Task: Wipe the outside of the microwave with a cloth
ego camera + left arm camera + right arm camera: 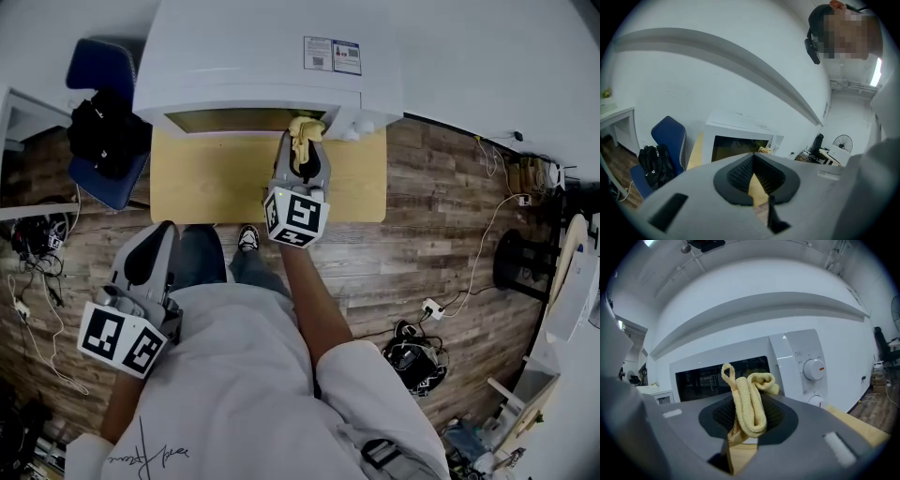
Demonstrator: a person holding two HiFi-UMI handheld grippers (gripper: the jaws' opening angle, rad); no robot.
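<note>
The right gripper point(749, 420) has its jaws clamped on a folded yellow cloth point(751, 401), which it holds up at the front of the white microwave point(787, 357), near the door's right edge; it possibly touches, but contact is unclear. The microwave stands on a wooden table point(202, 178). The left gripper point(753, 174) hangs back by the person's side, its jaws together and empty.

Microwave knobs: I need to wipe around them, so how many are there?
2. Upper knob right of the microwave door; lower knob directly beneath it, partly hidden behind the right gripper holding the cloth.
</note>
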